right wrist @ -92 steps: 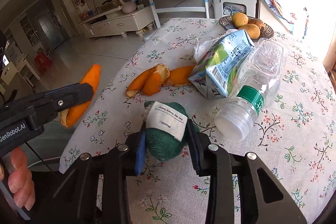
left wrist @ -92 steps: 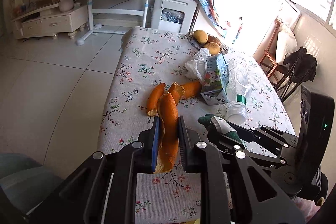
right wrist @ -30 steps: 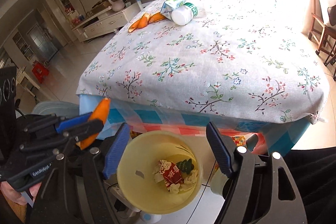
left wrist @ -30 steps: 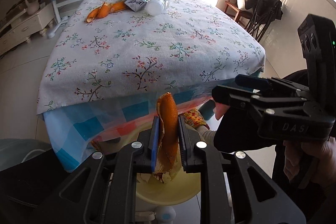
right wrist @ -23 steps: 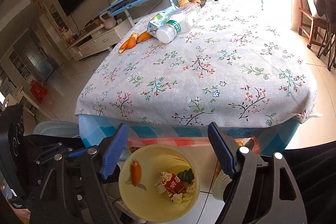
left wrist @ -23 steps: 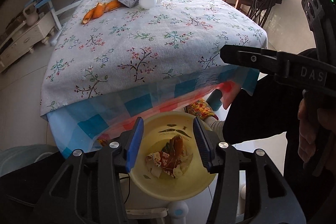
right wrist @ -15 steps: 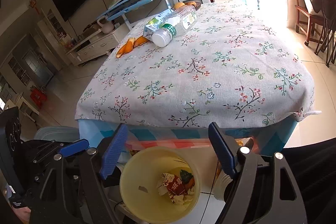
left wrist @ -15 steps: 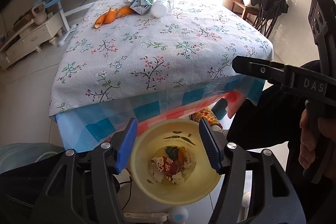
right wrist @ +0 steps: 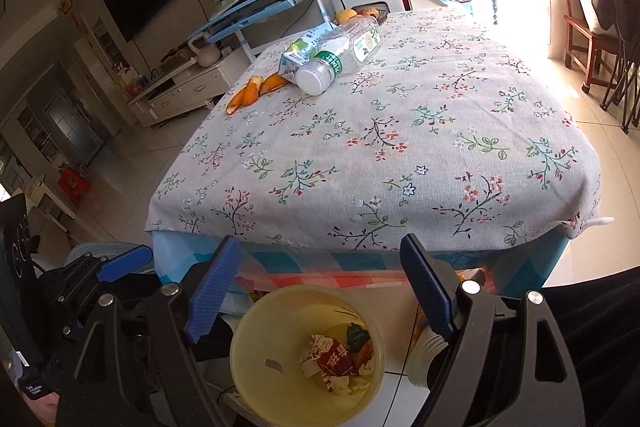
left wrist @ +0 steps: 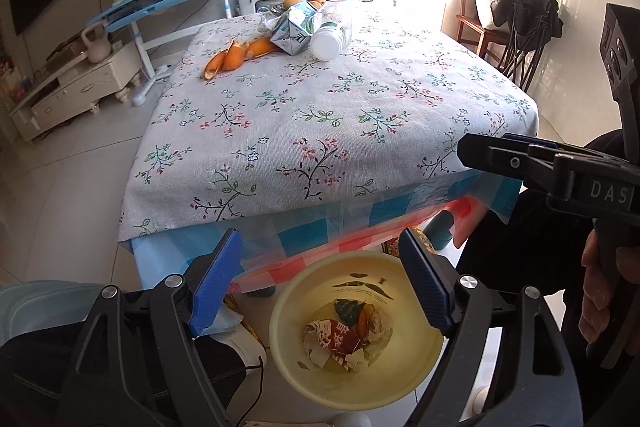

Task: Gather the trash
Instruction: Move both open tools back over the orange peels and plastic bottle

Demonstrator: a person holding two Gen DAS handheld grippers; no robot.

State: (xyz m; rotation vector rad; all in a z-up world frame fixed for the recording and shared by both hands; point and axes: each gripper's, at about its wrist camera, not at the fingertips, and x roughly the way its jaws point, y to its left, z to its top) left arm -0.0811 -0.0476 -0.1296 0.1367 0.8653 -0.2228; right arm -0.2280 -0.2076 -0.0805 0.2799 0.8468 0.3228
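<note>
Sunlight is pouring from the window side across a living room where a large table under a grey floral tablecloth (left wrist: 320,115) is filling most of both views, its blue-and-red checked underlayer hanging down at the near edge. Below that near edge, on the floor, a round pale-yellow plastic bin (left wrist: 416,387) is standing open, with crumpled paper, a red wrapper, a dark green scrap and a piece of orange peel (left wrist: 362,323) lying at its bottom. Directly above the bin, the left gripper (left wrist: 320,287) is hovering with its blue-padded jaws spread wide and nothing between them; the right gripper (right wrist: 320,291) is hanging over the same bin, jaws likewise wide apart and empty, and it is showing from the side at the right edge of the left wrist view, a hand (left wrist: 604,291) wrapping its handle. Near the far left corner of the table, more trash is waiting: a clear plastic bottle with a green label band (right wrist: 344,51) lying on its side, a green-and-white drink carton (left wrist: 294,33) touching it, and curled strips of orange peel (left wrist: 236,57) just beside the carton. Behind them, round yellow fruits (left wrist: 294,1) are sitting at the far edge.
</note>
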